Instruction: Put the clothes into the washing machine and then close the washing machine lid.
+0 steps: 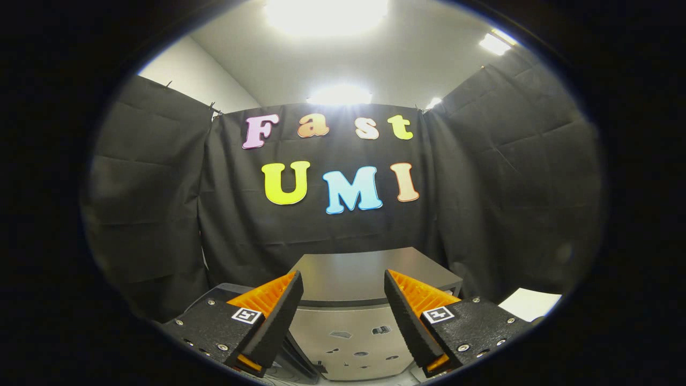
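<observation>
Washer [348, 343] is sitting ahead, seen between the fingers; hand-held gripper [343, 316] is hovering, fingers apart, empty. Clothes unseen: tilt down, locate them first.

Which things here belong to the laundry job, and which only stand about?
For the job:
- washing machine, beyond the tongs, top panel down
- tongs, open, holding nothing

Standing about:
- white surface, right of the machine
- ceiling lamps

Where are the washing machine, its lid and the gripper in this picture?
washing machine [351, 343]: gripper view, front panel, between the fingers.
lid [364, 276]: gripper view, flat top surface, beyond the fingers.
gripper [343, 311]: gripper view, gap between open jaws, holding nothing.
</observation>
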